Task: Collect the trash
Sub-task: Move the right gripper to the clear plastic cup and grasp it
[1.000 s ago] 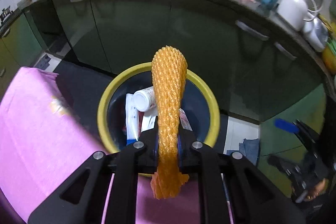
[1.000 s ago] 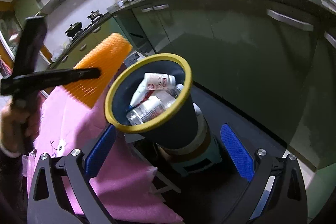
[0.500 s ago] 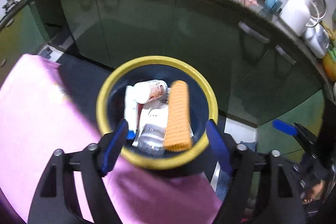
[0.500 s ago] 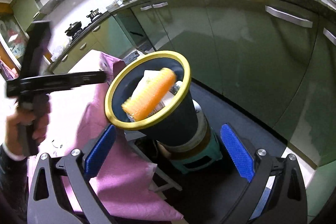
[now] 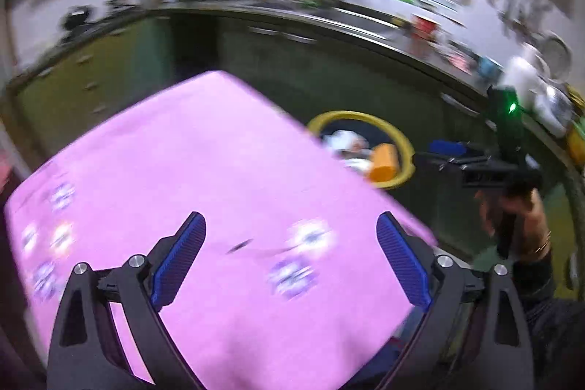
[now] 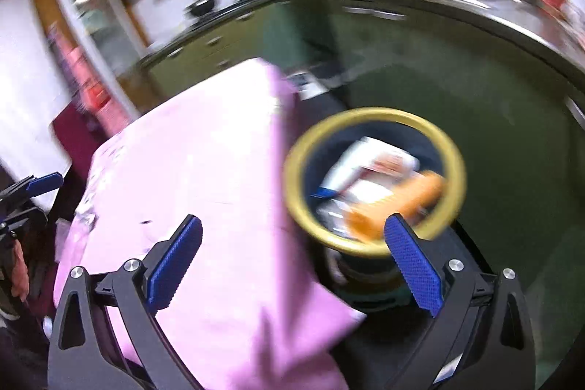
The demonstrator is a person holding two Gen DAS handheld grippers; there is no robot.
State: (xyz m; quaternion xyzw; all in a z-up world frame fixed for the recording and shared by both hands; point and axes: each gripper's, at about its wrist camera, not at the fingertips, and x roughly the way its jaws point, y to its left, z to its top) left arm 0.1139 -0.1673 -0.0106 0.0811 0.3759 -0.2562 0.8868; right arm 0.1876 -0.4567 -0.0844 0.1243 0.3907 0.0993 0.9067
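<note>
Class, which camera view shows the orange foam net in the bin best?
The right wrist view: the orange foam net lies large atop trash inside the yellow-rimmed bin. The left wrist view shows it small, blurred, with the table's edge hiding part of the bin.

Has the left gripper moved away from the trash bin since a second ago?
Yes. The left gripper has swung from over the trash bin to the pink tablecloth, jaws opening, empty.
</note>
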